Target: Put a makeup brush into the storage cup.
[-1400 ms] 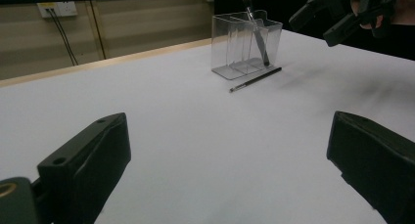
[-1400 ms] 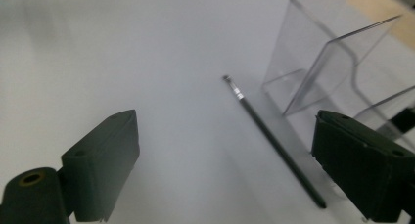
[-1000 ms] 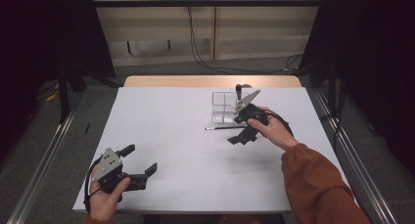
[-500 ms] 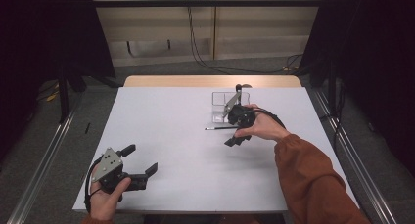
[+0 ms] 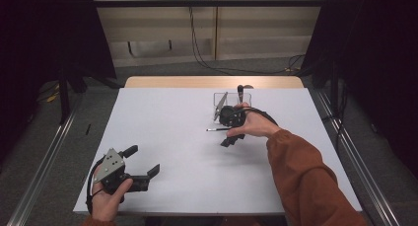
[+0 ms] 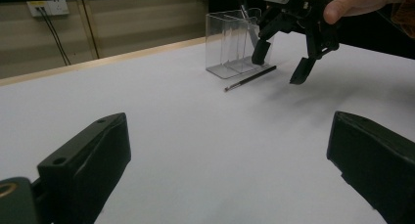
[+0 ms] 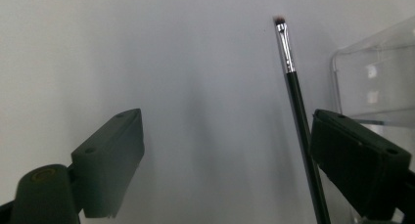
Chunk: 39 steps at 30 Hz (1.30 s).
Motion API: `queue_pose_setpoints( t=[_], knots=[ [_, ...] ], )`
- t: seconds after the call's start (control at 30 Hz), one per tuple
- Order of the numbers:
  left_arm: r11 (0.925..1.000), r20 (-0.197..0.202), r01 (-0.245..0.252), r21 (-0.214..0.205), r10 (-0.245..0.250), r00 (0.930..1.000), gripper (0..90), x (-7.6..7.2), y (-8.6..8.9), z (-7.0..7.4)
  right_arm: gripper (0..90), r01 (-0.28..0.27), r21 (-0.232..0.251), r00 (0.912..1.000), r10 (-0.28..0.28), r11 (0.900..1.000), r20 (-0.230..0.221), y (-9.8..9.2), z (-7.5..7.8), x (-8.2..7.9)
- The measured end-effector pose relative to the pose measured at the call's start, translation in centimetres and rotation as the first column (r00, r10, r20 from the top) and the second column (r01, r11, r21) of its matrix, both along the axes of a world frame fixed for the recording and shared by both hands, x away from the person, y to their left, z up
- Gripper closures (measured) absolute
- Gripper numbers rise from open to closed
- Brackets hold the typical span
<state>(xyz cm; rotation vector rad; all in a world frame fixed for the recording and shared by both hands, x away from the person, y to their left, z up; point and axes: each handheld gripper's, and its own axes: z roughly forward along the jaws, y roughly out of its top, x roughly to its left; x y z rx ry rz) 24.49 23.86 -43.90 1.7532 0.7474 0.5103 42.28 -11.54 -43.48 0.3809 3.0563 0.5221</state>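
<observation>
The right gripper (image 5: 231,132) hovered, fingers released, over a thin brush (image 7: 296,106) lying at one o'clock; its bristle tip showed in the right gripper view. The left gripper (image 5: 145,172) rested released on the desk (image 5: 172,137).

Brush (image 7: 297,111): lower handle hidden behind right gripper (image 7: 222,160) jaw, cut by bottom edge. Clear holder (image 7: 377,72): cropped at right edge.

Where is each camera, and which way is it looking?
High view: above the table's near edge, looking forward and down; both hands, an orange sleeve, left gripper, right gripper.
Left gripper view: rides the left gripper, facing across the table; its open jaws.
Right gripper view: rides the right gripper, facing down; its open jaws.
All share the brush and clear holder.
</observation>
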Motion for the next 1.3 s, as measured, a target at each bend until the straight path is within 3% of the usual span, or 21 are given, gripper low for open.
queue_pose_setpoints(
  t=[0.5,0.83,1.3],
  knots=[
    [0.9999,-0.003,0.011,0.008,-0.011,0.9999,2.6,0.1,-0.2,0.0,21.7,-0.028,-0.069,0.9996,0.027,0.9973,-0.010,1.5,-0.9,1.1],
    [0.9998,-0.004,0.020,0.008,-0.020,0.9998,2.6,0.0,-0.2,0.0,13.2,-0.058,-0.098,0.9983,0.059,0.9935,0.001,2.6,-1.5,0.8],
    [0.9996,-0.006,0.028,0.008,-0.028,0.9996,2.6,0.0,-0.3,-0.1,9.7,-0.076,-0.092,0.9971,0.076,0.9929,0.005,3.3,-2.4,0.8]
  ],
)
